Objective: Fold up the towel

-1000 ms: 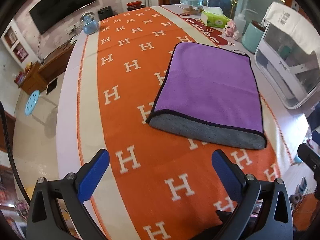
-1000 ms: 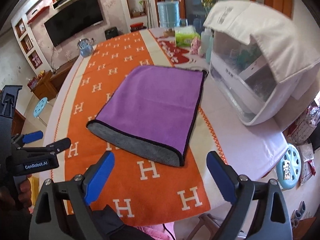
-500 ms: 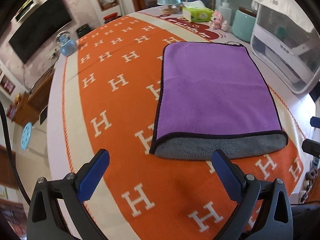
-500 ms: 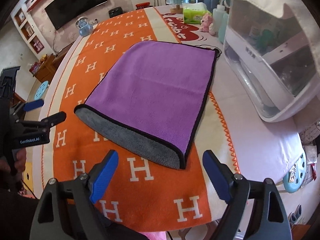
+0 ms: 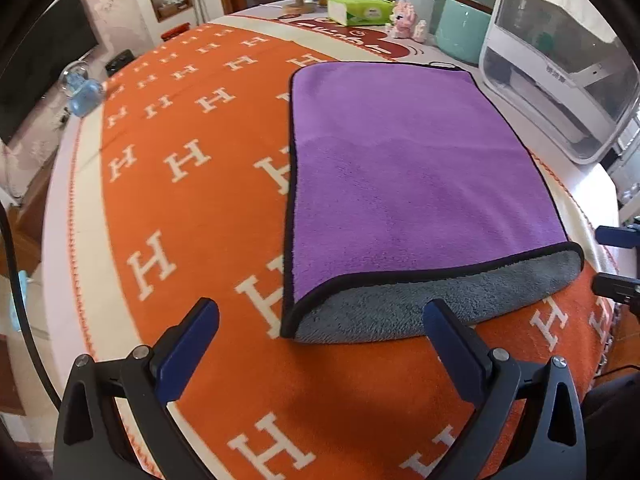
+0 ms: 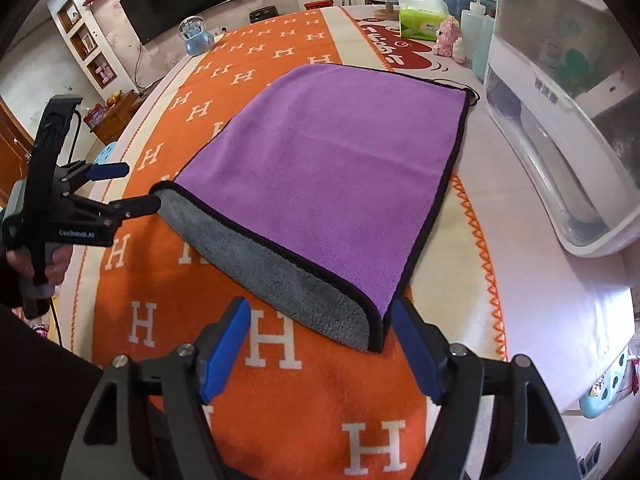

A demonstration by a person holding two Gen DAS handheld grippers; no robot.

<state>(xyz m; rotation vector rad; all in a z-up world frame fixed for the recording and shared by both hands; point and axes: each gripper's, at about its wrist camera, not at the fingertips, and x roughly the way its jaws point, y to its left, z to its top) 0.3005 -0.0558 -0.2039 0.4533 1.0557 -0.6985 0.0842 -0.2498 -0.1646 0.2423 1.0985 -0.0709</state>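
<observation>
The towel (image 5: 420,184) lies flat on the orange H-patterned tablecloth (image 5: 192,208), folded once so that the purple face is uppermost. The top layer stops short of the near edge, which leaves a strip of the grey underside (image 5: 420,308) exposed along that edge. A black binding runs around the towel's border.

The left gripper (image 5: 320,320) is wide open and holds nothing. Its two blue-padded fingers (image 5: 188,344) straddle the towel's near left corner, above the cloth. In the right wrist view, the lower finger tip of the left gripper (image 6: 132,192) is at the left end of the grey strip; whether it touches the fabric cannot be determined.

The right gripper (image 6: 320,340) is also wide open and empty. Its blue pads (image 6: 224,352) stand on either side of the towel's near right corner, where the black binding turns. Contact with the towel cannot be confirmed.

A white translucent plastic container (image 6: 560,152) stands on the table to the right of the towel. A green tissue box (image 5: 358,10), a pink toy (image 5: 406,18) and a teal canister (image 5: 460,32) are grouped beyond the towel's far edge.
</observation>
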